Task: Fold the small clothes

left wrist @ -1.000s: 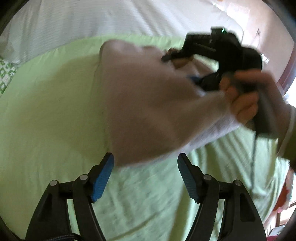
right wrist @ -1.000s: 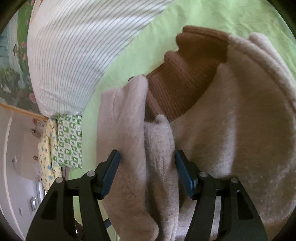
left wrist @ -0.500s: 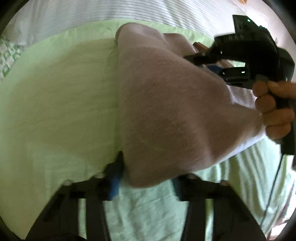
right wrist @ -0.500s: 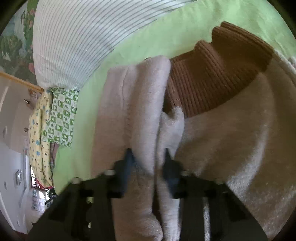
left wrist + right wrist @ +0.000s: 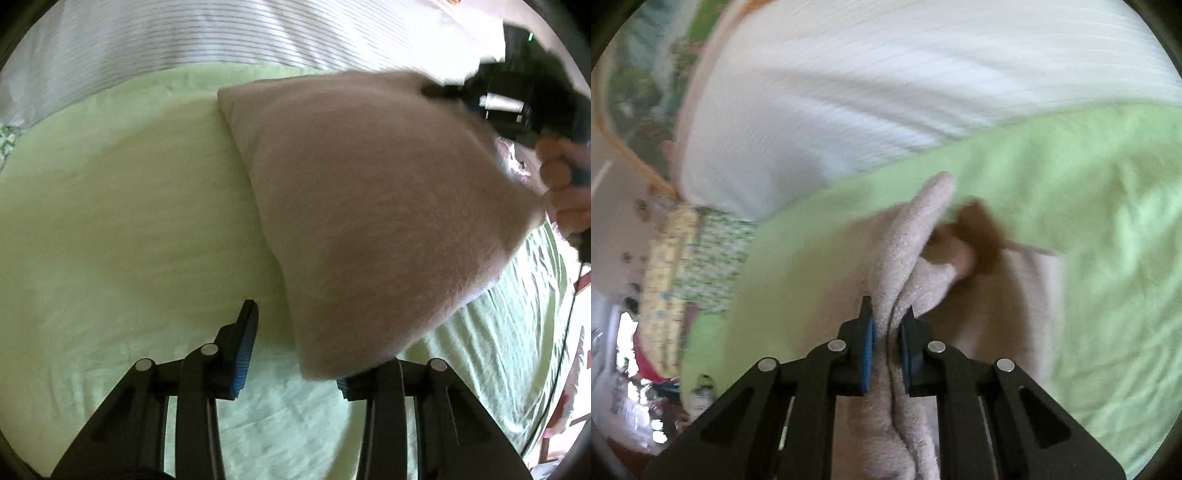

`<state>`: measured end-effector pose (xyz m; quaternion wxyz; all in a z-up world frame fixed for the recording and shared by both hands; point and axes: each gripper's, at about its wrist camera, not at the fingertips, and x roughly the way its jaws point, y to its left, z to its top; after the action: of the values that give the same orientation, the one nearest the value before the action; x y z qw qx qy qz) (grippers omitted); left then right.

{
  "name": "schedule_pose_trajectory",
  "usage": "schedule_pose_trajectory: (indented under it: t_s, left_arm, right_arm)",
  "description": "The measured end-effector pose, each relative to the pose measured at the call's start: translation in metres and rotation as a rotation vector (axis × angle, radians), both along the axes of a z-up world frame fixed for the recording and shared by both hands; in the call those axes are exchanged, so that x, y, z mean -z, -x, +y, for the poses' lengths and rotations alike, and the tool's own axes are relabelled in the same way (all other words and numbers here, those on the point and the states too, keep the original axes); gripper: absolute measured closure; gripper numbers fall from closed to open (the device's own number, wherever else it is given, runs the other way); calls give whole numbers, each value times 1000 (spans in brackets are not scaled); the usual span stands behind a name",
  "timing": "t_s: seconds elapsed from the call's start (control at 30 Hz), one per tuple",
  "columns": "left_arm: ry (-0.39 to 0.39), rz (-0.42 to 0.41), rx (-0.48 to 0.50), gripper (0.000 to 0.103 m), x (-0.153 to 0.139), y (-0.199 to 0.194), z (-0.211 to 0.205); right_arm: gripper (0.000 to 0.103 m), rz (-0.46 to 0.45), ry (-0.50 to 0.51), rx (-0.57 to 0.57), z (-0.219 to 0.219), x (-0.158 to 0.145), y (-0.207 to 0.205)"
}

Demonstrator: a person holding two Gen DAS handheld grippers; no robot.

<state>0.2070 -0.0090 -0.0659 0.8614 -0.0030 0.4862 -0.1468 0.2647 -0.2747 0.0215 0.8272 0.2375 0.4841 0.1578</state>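
Observation:
A small beige fleece garment [image 5: 369, 206] with brown ribbed trim [image 5: 982, 236] lies partly lifted over the green bedsheet [image 5: 110, 221]. My right gripper [image 5: 888, 343] is shut on a bunched fold of the beige fleece [image 5: 905, 266] and holds it up; it shows at the top right of the left wrist view [image 5: 517, 103], with the hand. My left gripper [image 5: 291, 354] is open, its jaws wide apart. The garment's lower corner hangs just in front of its right finger and hides that fingertip.
A white striped pillow or cover [image 5: 258, 37] lies along the far side of the bed [image 5: 886, 92]. A green and yellow patterned cloth [image 5: 690, 258] hangs at the bed's left edge. A cable [image 5: 565, 332] runs down at the right.
My right gripper closed on the fleece fold and lifted it, swinging up and back. The garment stretched out over the sheet. My left gripper stayed open near its lower corner.

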Motion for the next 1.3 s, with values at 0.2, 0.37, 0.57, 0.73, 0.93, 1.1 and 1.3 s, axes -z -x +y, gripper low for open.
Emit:
schedule_pose_trajectory:
  t_s: [0.2,0.37,0.57,0.73,0.93,1.1,1.3]
  left_arm:
    - [8,69,11,75,22,-21,-7]
    - [27,76,14,75,24,-15,-1]
    - [29,83,23,75,22,-4,-4]
    - [39,95,20,75,20,-8,-2]
    - [55,110,7,76,19,-11,4]
    - [62,117,8,76,20,-13,5]
    - [54,119,18,79,18,-14,6]
  right_arm:
    - [90,110,137,38,-12,58,5]
    - [90,42,145,72,-11,42,11]
    - [90,62,240,52,-6,60,10]
    - [88,62,180,90,-7,61,13]
    - [66,99,29,183,-26,56,48]
    - [64,127,32,169,-18,49,93]
    - [97,142,118,130,-5,55,121]
